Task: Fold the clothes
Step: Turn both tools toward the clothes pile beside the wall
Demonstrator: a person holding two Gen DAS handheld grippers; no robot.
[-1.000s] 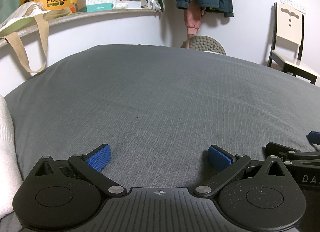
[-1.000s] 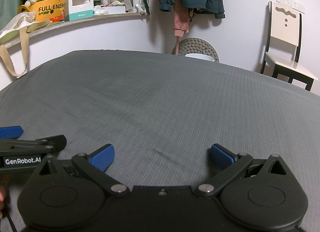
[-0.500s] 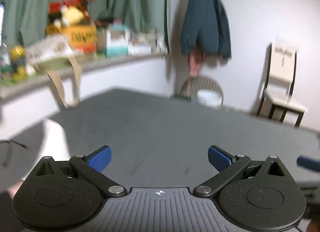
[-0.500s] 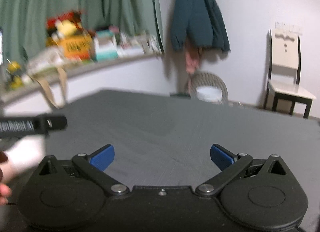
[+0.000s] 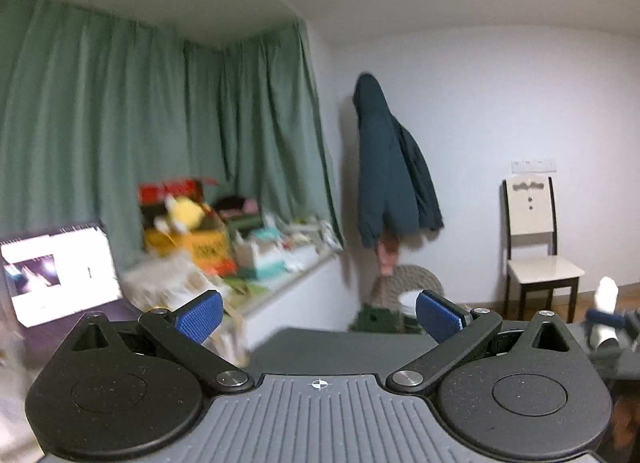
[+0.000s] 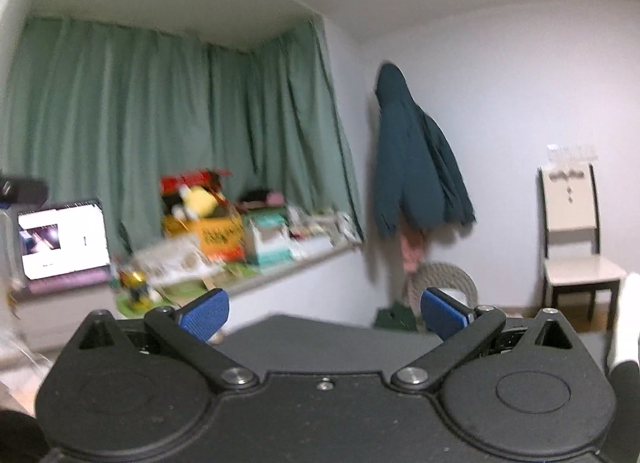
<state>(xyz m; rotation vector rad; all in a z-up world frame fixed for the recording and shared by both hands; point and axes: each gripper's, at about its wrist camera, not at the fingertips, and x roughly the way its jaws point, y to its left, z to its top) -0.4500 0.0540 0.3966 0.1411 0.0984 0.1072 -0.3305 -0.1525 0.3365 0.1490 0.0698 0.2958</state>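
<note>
Left wrist view: left claw (image 5: 318, 313) and right claw (image 6: 324, 311) gape empty above the bed (image 5: 344, 351); white cloth (image 6: 626, 319) (possibly the soft garment) wants an edge pinch.

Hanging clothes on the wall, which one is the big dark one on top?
The dark teal jacket. It hangs over the other garment, while the pink garment only peeks out below its hem, just above the round woven object.
</note>
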